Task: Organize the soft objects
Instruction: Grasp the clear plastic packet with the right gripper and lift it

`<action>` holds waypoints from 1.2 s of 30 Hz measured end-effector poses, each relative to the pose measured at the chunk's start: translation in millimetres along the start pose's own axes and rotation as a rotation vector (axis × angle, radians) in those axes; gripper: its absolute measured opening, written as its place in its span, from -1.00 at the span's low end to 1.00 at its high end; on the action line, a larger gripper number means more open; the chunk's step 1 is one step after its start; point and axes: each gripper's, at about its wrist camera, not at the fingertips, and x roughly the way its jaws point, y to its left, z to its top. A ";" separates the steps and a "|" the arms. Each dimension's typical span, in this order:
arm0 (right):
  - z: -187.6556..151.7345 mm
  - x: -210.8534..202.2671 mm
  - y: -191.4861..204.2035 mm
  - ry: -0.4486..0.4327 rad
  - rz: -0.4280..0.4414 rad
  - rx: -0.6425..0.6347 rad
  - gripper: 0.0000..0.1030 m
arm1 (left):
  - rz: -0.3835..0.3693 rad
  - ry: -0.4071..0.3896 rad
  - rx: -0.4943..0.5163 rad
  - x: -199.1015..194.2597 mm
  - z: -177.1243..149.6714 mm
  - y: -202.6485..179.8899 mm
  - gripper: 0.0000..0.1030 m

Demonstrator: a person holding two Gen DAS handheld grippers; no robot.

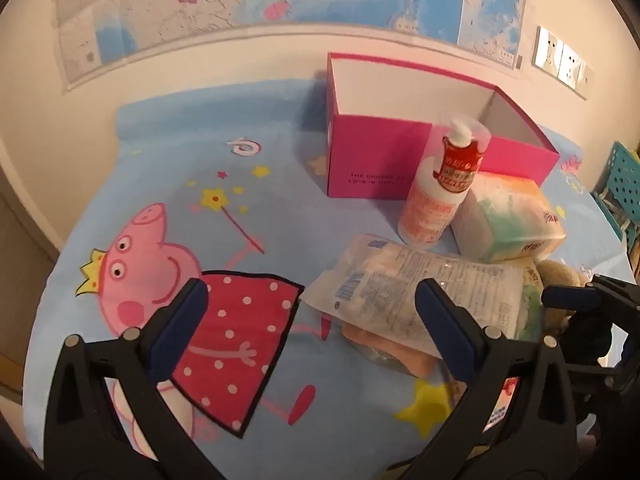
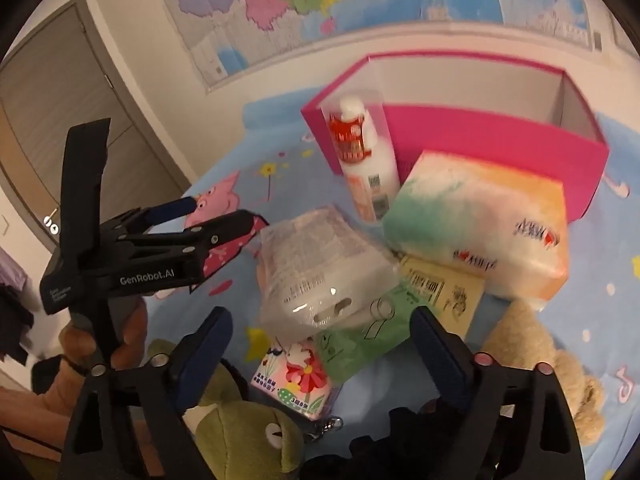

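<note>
An open pink box (image 1: 400, 152) (image 2: 480, 140) stands at the back of the cartoon bedsheet (image 1: 240, 184). In front of it lie a pastel tissue pack (image 1: 508, 216) (image 2: 480, 232), a clear plastic packet (image 1: 420, 296) (image 2: 320, 272), a green pack (image 2: 356, 344), a small floral tissue pack (image 2: 296, 380), a green frog plush (image 2: 248, 432) and a beige teddy (image 2: 540, 352). My left gripper (image 1: 312, 308) (image 2: 224, 216) hovers open just left of the clear packet. My right gripper (image 2: 324, 340) is open above the green and floral packs, holding nothing.
A white bottle with an orange label (image 1: 440, 192) (image 2: 364, 164) stands against the box front. A yellow printed card (image 2: 444, 292) lies under the tissue pack. A dark cloth (image 2: 400, 428) lies nearest. A map (image 1: 280, 0) covers the wall; a teal crate (image 1: 624, 184) is at right.
</note>
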 end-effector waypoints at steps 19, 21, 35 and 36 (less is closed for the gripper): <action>22.0 32.2 0.6 0.026 0.053 0.064 0.63 | -0.357 0.203 0.014 58.6 3.4 14.3 0.88; 25.5 37.5 0.6 0.024 0.092 0.095 0.63 | -0.393 0.211 0.017 57.4 1.7 13.7 0.88; 17.2 25.8 2.8 -0.093 0.049 -0.065 -0.70 | -0.449 0.212 0.021 56.3 7.9 21.7 0.88; 15.4 22.6 8.9 -0.102 0.046 -0.101 -0.72 | -0.453 0.207 0.024 56.0 9.5 21.9 0.88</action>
